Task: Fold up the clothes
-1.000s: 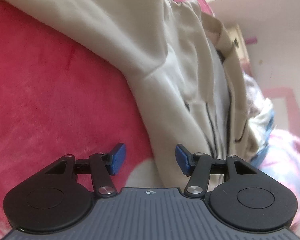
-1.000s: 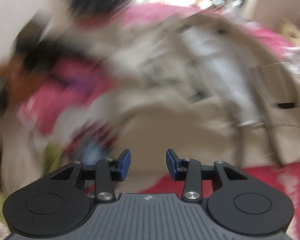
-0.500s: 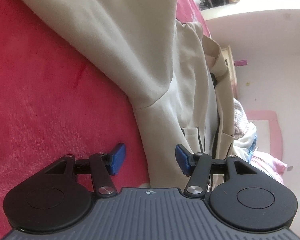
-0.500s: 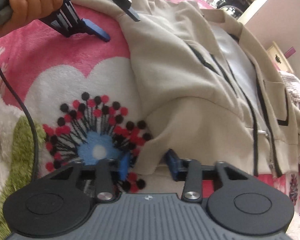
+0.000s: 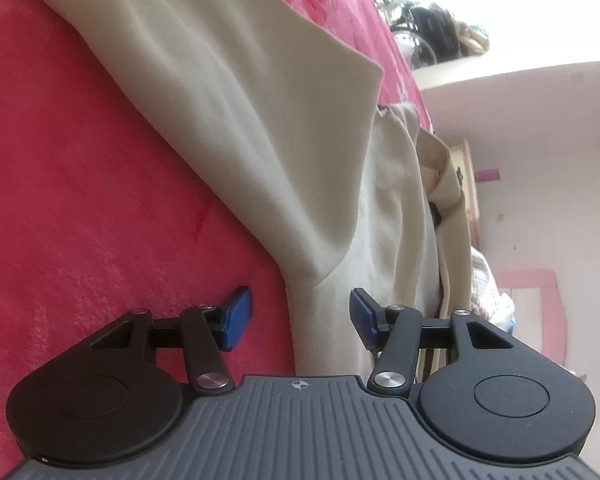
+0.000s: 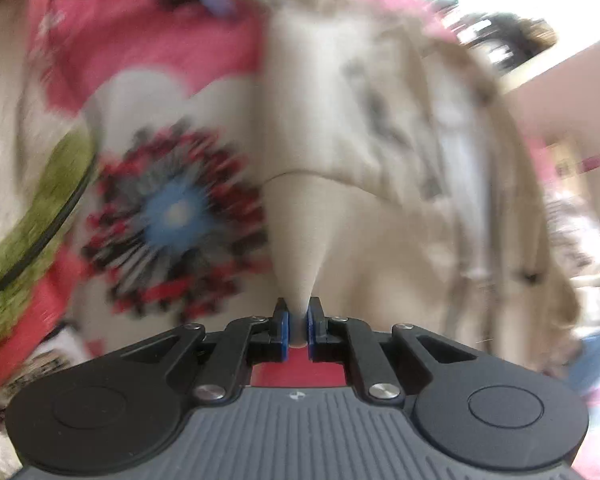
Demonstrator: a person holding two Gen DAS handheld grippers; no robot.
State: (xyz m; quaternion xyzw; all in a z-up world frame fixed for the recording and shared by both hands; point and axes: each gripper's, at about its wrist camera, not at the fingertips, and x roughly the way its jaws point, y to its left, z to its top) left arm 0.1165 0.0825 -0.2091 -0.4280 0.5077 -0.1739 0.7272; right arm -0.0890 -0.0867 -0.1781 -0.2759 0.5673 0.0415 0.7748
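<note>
Left gripper (image 5: 300, 318): blue pads spread apart, holding nothing, low in the frame over the edge of a beige zip-up jacket (image 5: 268, 120). The jacket runs from the upper left to the lower centre of the left wrist view, lying on a red fleece blanket (image 5: 80, 208).

Right gripper (image 6: 297, 326): pads drawn together, clamped on a pinched point of the jacket (image 6: 360, 152) at lower centre. This view is motion-blurred. A flower print (image 6: 172, 212) on the blanket shows at centre left.

Both wrist views look closely along the beige jacket (image 5: 260, 128).
</note>
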